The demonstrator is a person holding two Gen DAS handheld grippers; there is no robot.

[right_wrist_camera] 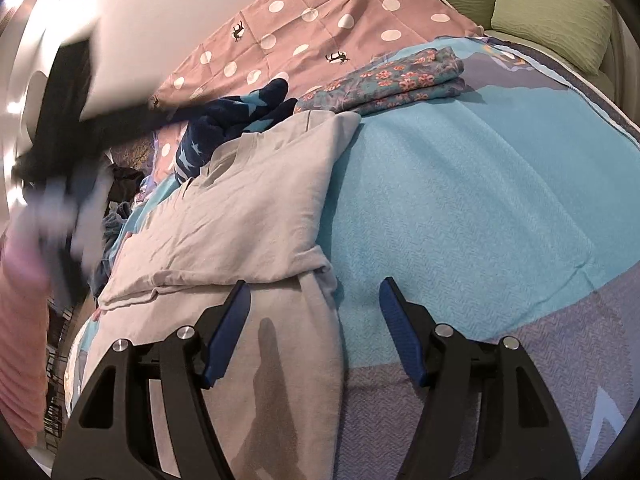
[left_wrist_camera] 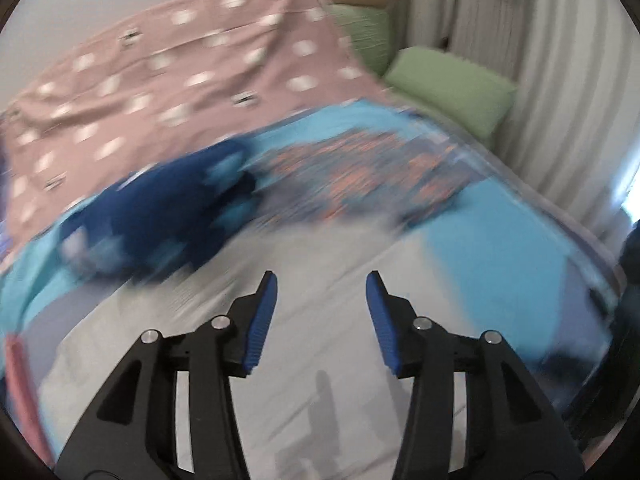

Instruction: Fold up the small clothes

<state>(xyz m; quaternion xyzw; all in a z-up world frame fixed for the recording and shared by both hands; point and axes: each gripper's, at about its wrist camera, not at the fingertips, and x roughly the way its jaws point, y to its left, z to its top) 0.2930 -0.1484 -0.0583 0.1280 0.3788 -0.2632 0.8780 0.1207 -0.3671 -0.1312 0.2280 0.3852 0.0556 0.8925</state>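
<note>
A pale grey garment (right_wrist_camera: 240,200) lies on the bed with its upper part folded over. My right gripper (right_wrist_camera: 315,284) hovers open above its near right edge, with the left finger over the cloth and the right finger over the blanket. In the blurred left wrist view my left gripper (left_wrist_camera: 321,280) is open over the same grey garment (left_wrist_camera: 312,320), and nothing is between its pads. A navy garment with pale stars (right_wrist_camera: 224,128) (left_wrist_camera: 160,216) lies crumpled behind it. A folded floral garment (right_wrist_camera: 392,76) (left_wrist_camera: 360,172) rests further back.
A turquoise and grey blanket (right_wrist_camera: 460,180) covers the bed, with a pink polka-dot sheet (right_wrist_camera: 320,12) behind it. Green pillows (right_wrist_camera: 552,20) (left_wrist_camera: 452,84) sit by the curtains. A blurred dark shape (right_wrist_camera: 60,160) and a pink sleeve (right_wrist_camera: 20,300) fill the left side.
</note>
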